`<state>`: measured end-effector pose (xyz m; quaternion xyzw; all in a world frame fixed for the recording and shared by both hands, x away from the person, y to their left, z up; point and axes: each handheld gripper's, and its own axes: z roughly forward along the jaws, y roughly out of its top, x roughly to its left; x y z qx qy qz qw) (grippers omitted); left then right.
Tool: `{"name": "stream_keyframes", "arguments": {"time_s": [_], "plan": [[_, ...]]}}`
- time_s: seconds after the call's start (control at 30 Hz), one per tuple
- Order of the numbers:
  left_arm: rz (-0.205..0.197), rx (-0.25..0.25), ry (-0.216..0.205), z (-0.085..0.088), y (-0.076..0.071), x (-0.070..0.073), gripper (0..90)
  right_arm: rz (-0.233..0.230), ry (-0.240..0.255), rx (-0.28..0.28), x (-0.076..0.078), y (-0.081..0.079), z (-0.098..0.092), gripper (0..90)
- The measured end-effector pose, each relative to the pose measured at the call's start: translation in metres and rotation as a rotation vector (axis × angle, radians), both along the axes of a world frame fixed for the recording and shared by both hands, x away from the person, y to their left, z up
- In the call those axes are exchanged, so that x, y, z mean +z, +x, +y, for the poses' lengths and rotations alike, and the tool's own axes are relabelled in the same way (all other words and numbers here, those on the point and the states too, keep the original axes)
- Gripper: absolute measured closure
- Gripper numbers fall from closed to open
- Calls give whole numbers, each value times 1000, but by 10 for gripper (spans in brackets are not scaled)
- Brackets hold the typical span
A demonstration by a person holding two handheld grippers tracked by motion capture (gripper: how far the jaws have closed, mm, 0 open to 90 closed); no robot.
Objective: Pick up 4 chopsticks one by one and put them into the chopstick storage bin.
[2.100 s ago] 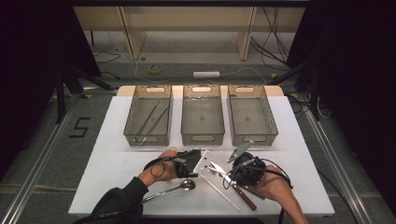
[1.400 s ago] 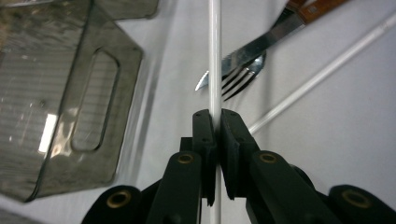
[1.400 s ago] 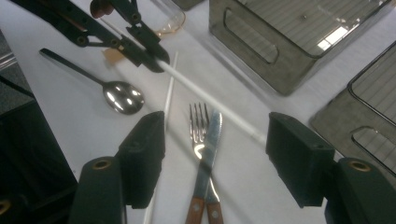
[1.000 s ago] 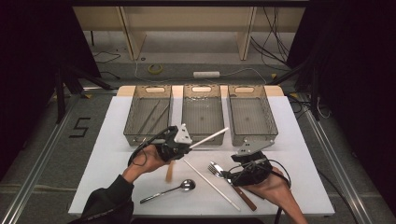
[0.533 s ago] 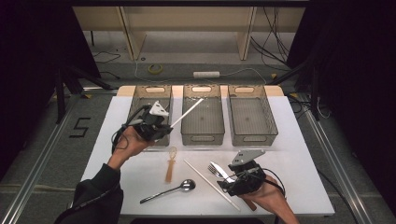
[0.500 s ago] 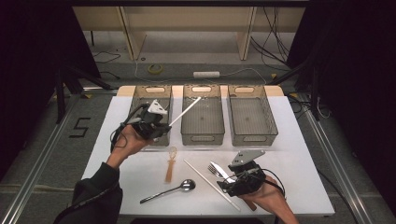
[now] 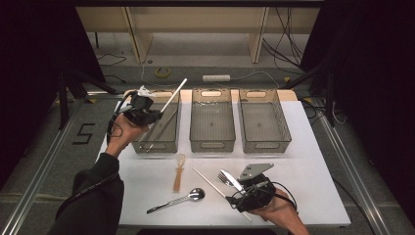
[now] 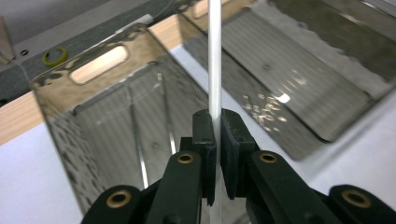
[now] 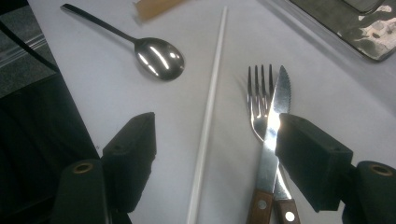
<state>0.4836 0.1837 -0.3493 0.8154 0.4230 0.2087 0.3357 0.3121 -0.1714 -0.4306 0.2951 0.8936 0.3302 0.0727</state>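
White plastic is what my left gripper has: its jaws are pressed together on a thin chopstick, which runs straight up out of the pads. From the high view the chopstick slants up and away from my left gripper, held in the air over the leftmost bin. That smoky clear bin already has a couple of thin metal rods lying on its floor.

My right gripper stands spread wide, low over the table with nothing pinched. Between its jaws lies a second white chopstick, flat on the table. Just inside the right-hand jaw a knife lies across a fork, both with brown wooden handles; the jaw stands right against the knife's blade, though I cannot tell whether it touches. A steel spoon lies farther out, bowl up.

In the high view my right gripper is near the front edge of the white table, with the spoon to its left and a small tan wooden utensil beyond that. Two more bins, the middle bin and the right bin, stand in a row with the first. Around the table the room is dark, with cables and a roll of yellow tape on the grey floor behind.
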Motion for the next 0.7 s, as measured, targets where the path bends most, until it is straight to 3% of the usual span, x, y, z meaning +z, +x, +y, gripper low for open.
{"name": "stream_keyframes", "arguments": {"time_s": [0.3, 0.7], "plan": [[9, 100, -44, 18, 25, -23, 846, 11, 0, 16, -2, -1, 2, 292], [25, 143, -48, 24, 36, -41, 846, 18, -12, 28, -3, -4, 4, 288]]}}
